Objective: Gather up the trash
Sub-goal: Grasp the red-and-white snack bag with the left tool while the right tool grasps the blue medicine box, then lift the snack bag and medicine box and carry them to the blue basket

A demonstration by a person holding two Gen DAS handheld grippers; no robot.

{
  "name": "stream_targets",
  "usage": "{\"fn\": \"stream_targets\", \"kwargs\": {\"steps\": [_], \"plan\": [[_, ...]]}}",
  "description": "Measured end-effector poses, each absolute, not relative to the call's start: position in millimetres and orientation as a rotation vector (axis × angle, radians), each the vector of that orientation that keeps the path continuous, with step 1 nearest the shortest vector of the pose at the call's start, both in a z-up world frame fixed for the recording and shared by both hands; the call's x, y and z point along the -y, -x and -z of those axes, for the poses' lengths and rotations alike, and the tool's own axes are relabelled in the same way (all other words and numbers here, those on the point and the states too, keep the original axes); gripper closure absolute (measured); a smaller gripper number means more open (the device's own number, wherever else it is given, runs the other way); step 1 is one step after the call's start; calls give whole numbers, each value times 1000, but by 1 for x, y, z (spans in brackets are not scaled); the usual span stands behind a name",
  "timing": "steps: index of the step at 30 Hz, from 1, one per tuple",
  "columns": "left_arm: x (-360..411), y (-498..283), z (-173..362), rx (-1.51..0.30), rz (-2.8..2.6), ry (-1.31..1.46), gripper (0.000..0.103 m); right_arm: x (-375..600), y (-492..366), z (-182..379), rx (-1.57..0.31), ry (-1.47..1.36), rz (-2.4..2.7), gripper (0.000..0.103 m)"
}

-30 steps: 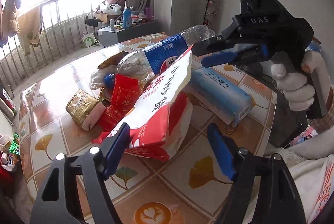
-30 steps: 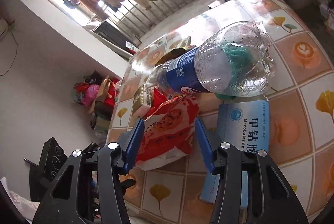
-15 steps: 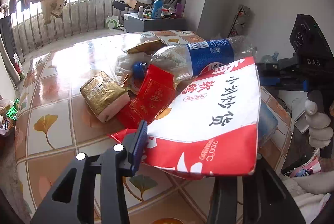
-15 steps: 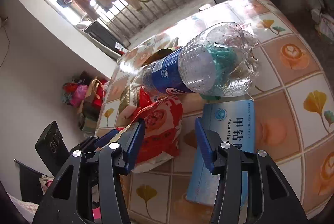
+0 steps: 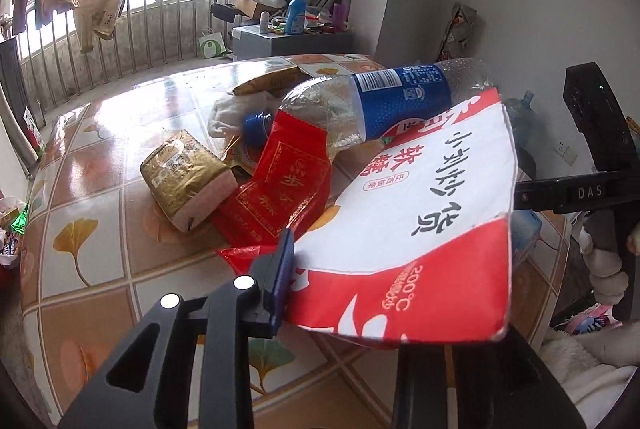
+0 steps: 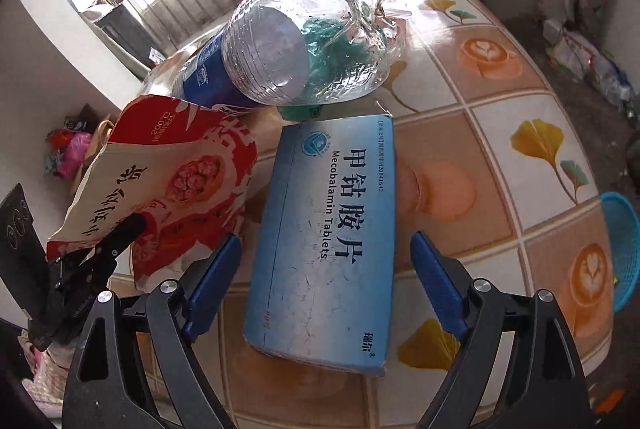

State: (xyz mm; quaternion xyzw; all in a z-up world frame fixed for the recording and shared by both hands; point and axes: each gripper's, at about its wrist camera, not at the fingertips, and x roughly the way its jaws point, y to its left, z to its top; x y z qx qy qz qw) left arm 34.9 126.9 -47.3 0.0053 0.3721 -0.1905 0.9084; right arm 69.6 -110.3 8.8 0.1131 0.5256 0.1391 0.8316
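My right hand-held gripper (image 6: 324, 293) has just opened wide and straddles the near end of the blue tablet box (image 6: 324, 237), pads not touching it. The box's long axis runs straight away from me along the tabletop (image 6: 500, 133). Left of the box, my left hand-held gripper (image 6: 132, 225) has closed on the snack bag (image 6: 168, 181).

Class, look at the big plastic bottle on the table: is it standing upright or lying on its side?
Lying on its side. The plastic bottle rests lengthwise on the table, with its base facing the right wrist camera.
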Motion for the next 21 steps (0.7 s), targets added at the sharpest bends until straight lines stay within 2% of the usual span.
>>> {"fn": "stream_targets", "kwargs": {"steps": [15, 16, 18, 21], "plan": [[-131, -34, 52, -787, 390, 3, 74, 99, -68, 0, -1121, -144, -279, 21], [-131, -35, 52, -793, 386, 10, 74, 99, -69, 0, -1118, -134, -276, 22], [-133, -36, 53, -798, 380, 16, 75, 96, -68, -1, -1113, -121, -274, 34], [-132, -31, 49, -783, 384, -6, 82, 97, -67, -2, -1119, -147, -279, 35]]}}
